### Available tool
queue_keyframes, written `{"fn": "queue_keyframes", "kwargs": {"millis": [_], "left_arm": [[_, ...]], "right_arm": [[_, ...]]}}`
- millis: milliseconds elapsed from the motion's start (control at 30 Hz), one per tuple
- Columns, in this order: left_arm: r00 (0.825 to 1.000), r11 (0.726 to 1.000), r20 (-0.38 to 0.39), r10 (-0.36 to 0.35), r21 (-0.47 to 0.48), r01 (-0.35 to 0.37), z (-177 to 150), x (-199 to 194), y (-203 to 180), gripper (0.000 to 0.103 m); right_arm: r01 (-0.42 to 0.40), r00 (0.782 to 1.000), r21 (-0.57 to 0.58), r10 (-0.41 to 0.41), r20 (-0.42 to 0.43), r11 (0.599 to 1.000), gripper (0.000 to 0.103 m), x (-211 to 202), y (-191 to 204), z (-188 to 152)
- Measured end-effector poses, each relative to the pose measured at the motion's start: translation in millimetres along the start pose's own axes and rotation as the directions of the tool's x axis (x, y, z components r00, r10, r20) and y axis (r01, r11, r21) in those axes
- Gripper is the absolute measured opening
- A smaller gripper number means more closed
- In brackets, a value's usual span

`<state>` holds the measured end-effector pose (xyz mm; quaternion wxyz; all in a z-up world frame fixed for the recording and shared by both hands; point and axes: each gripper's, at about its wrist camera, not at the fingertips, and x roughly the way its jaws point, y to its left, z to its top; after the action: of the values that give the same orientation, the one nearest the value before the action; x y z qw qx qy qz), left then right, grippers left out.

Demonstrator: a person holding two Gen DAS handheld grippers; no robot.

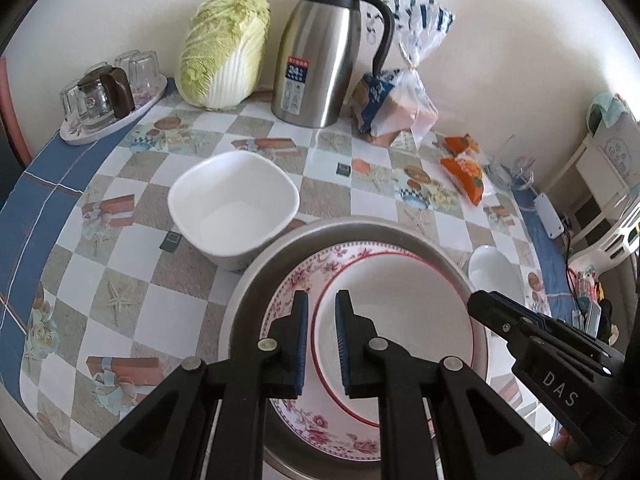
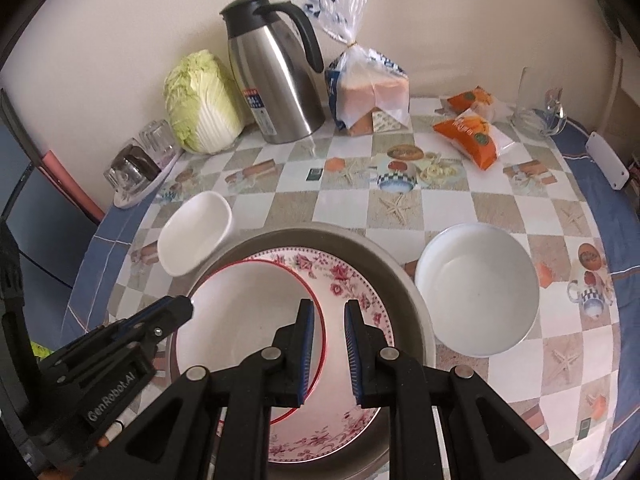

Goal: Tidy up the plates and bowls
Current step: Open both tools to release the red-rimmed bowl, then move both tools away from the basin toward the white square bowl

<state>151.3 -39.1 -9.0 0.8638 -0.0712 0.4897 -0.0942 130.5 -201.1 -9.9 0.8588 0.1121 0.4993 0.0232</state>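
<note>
A red-rimmed white plate (image 1: 400, 300) (image 2: 240, 312) lies on a floral plate (image 1: 298, 280) (image 2: 352, 280), both inside a round metal pan (image 1: 256, 276) (image 2: 404, 276). My left gripper (image 1: 322, 296) (image 2: 188, 306) hovers over the stack's left part, jaws nearly together with nothing between them. Over the right part hangs my right gripper (image 2: 328, 304) (image 1: 480, 300), likewise shut and empty. A square white bowl (image 1: 236, 204) (image 2: 196, 232) sits just left of the pan. A round white bowl (image 2: 476, 288) (image 1: 494, 272) stands to its right.
Along the wall stand a cabbage (image 1: 224, 52), a steel jug (image 1: 320, 52) and a bag of bread (image 1: 400, 100). Orange snack packets (image 2: 472, 132) and a glass mug (image 2: 536, 108) are at the back right. A tray of glasses (image 1: 108, 100) sits back left.
</note>
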Motion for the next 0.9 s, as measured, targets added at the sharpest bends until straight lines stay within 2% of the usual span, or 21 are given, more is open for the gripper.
{"fn": "queue_keyframes", "kwargs": {"millis": [133, 200, 267, 300, 400, 433, 467, 533, 633, 700, 767, 833, 900], "left_arm": [[1.0, 0.999, 0.017, 0.023, -0.026, -0.023, 2, -2, 7, 0.013], [0.999, 0.998, 0.02, 0.037, -0.042, -0.036, 3, -3, 11, 0.019], [0.999, 0.997, 0.016, 0.046, -0.062, -0.045, 3, -2, 15, 0.049], [0.998, 0.996, 0.017, 0.053, -0.068, -0.052, 3, -2, 16, 0.053], [0.997, 0.994, 0.02, 0.08, -0.077, -0.078, 3, -2, 19, 0.054], [0.995, 0.992, 0.018, 0.094, -0.083, -0.092, 3, -2, 21, 0.057], [0.995, 0.991, 0.016, 0.101, -0.088, -0.099, 3, -1, 22, 0.062], [0.993, 0.988, 0.006, 0.121, -0.1, -0.12, 2, 1, 26, 0.067], [0.988, 0.982, -0.004, 0.153, -0.11, -0.152, 2, 3, 31, 0.069], [0.986, 0.979, -0.005, 0.169, -0.114, -0.168, 1, 4, 34, 0.072], [0.983, 0.976, -0.005, 0.183, -0.119, -0.182, 1, 5, 36, 0.081], [0.981, 0.974, 0.003, 0.193, -0.124, -0.192, 1, 4, 39, 0.083], [0.979, 0.971, 0.012, 0.203, -0.13, -0.199, 1, 3, 41, 0.083]], "right_arm": [[0.008, 1.0, 0.005, -0.008, 0.003, 1.0, 0.018, -1, -2, 0], [0.01, 1.0, 0.009, -0.01, -0.002, 1.0, 0.018, 1, -4, 0], [0.018, 1.0, 0.011, -0.018, -0.01, 1.0, 0.019, 3, -5, 0], [0.021, 1.0, 0.013, -0.021, -0.012, 1.0, 0.02, 4, -6, 0], [0.036, 0.999, 0.018, -0.036, -0.022, 0.999, 0.039, 6, -8, 1], [0.04, 0.999, 0.019, -0.04, -0.023, 0.999, 0.056, 7, -9, 0], [0.043, 0.999, 0.022, -0.043, -0.023, 0.999, 0.061, 7, -9, 0], [0.043, 0.999, 0.024, -0.042, -0.021, 0.999, 0.064, 7, -10, 1], [0.049, 0.998, 0.034, -0.048, -0.028, 0.998, 0.077, 9, -12, 0], [0.054, 0.998, 0.036, -0.052, -0.035, 0.998, 0.082, 10, -13, -1], [0.053, 0.998, 0.04, -0.052, -0.037, 0.998, 0.088, 11, -13, -1], [0.054, 0.998, 0.044, -0.052, -0.034, 0.998, 0.097, 11, -14, -1], [0.052, 0.998, 0.045, -0.051, -0.029, 0.998, 0.101, 10, -14, -1]]}}
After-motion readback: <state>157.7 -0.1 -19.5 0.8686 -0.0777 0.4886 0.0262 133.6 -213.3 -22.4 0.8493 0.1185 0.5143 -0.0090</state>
